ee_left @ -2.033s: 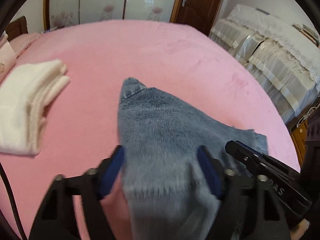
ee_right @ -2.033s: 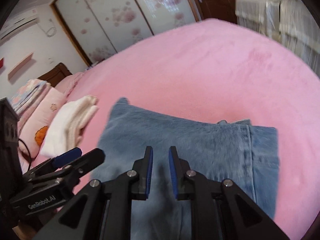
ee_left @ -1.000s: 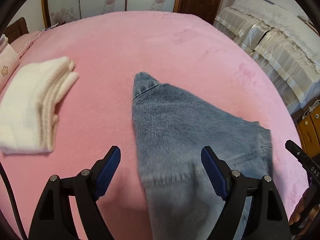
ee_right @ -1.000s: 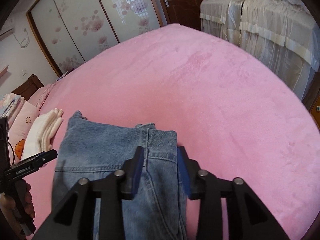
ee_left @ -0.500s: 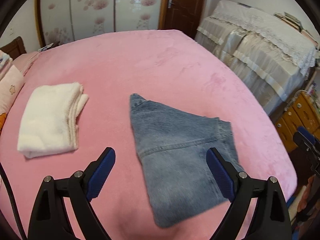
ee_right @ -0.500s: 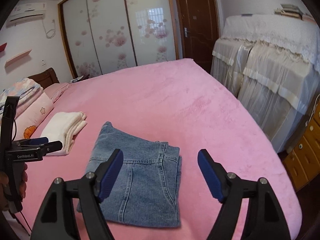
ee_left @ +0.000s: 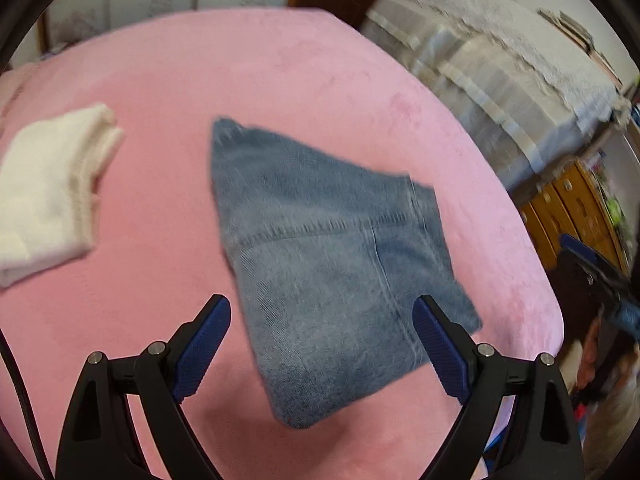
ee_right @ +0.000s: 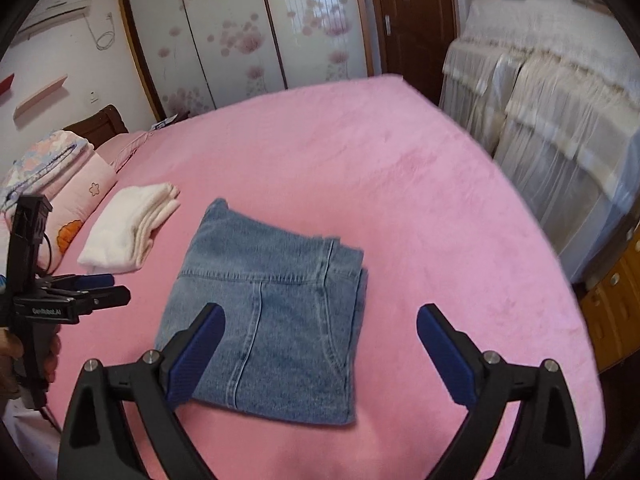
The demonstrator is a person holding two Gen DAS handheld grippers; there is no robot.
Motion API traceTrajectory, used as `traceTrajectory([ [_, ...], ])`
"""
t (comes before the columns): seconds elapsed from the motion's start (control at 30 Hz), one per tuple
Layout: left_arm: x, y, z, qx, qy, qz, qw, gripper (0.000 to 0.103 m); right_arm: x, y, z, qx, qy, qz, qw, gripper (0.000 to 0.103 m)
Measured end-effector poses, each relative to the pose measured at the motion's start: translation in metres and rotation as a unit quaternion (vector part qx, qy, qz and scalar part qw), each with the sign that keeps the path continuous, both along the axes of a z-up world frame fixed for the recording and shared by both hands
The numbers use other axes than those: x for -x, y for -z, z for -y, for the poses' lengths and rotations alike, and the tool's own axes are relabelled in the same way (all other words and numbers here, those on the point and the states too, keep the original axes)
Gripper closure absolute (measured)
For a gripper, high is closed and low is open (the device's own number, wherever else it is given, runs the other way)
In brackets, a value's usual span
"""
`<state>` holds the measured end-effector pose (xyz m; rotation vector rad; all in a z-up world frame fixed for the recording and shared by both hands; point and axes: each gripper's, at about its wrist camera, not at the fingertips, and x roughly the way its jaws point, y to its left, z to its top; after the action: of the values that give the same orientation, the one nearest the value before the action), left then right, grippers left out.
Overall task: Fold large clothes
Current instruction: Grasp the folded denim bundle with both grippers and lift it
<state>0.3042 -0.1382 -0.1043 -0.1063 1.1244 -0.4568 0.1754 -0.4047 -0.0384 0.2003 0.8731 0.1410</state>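
Folded blue jeans [ee_left: 332, 256] lie flat on the pink bed [ee_left: 280, 80], also in the right wrist view [ee_right: 276, 300]. My left gripper [ee_left: 322, 344] is open and empty, held above the jeans' near edge. My right gripper [ee_right: 318, 354] is open and empty, above the near edge of the jeans. The left gripper also shows at the left of the right wrist view [ee_right: 92, 292], held in a hand. The right gripper shows blurred at the right edge of the left wrist view [ee_left: 592, 268].
A folded white garment [ee_right: 128, 228] lies on the bed left of the jeans, also in the left wrist view [ee_left: 48, 188]. Pillows [ee_right: 60, 176] sit at the far left. A covered sofa [ee_right: 560, 120] and wooden drawers [ee_left: 572, 208] stand right of the bed.
The right gripper let go of the jeans and opened wide. Both grippers drew back and up from the folded jeans, which now lie flat on the bed.
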Motion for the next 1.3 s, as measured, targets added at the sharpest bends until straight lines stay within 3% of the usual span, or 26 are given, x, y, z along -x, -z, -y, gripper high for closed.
traceTrajectory([
  [0.07,-0.004,0.021,0.000,0.022,0.019,-0.036,0.9989,0.012,-0.007,0.021,0.008,-0.024,-0.003,-0.027,0.999,0.006],
  [0.27,-0.015,0.075,-0.016,0.082,0.003,-0.101,0.9915,0.012,-0.021,0.083,0.024,-0.114,-0.005,-0.099,0.989,0.006],
  [0.43,-0.026,0.103,-0.019,0.100,-0.006,-0.118,0.9880,0.012,-0.034,0.127,0.035,-0.204,0.001,-0.141,0.969,0.006],
  [0.6,-0.037,0.121,-0.019,0.120,-0.020,-0.134,0.9835,0.012,-0.046,0.153,0.034,-0.247,-0.005,-0.163,0.955,0.007],
  [0.7,-0.042,0.131,-0.017,0.120,-0.019,-0.140,0.9826,0.012,-0.055,0.168,0.026,-0.272,-0.026,-0.182,0.945,0.013],
  [0.77,-0.045,0.138,-0.014,0.119,-0.016,-0.146,0.9821,0.012,-0.062,0.178,0.022,-0.285,-0.033,-0.192,0.938,0.027],
  [0.87,-0.051,0.151,-0.012,0.128,-0.018,-0.152,0.9800,0.012,-0.072,0.191,0.019,-0.306,-0.039,-0.193,0.931,0.029],
  [0.97,-0.057,0.160,-0.009,0.138,-0.018,-0.150,0.9788,0.011,-0.082,0.199,0.018,-0.327,-0.047,-0.188,0.925,0.037],
  [1.17,-0.068,0.168,0.007,0.134,-0.015,-0.144,0.9804,0.006,-0.102,0.203,0.001,-0.302,-0.080,-0.180,0.933,0.050],
  [1.3,-0.066,0.163,0.020,0.099,-0.014,-0.139,0.9853,0.005,-0.096,0.197,-0.005,-0.275,-0.084,-0.165,0.944,0.057],
])
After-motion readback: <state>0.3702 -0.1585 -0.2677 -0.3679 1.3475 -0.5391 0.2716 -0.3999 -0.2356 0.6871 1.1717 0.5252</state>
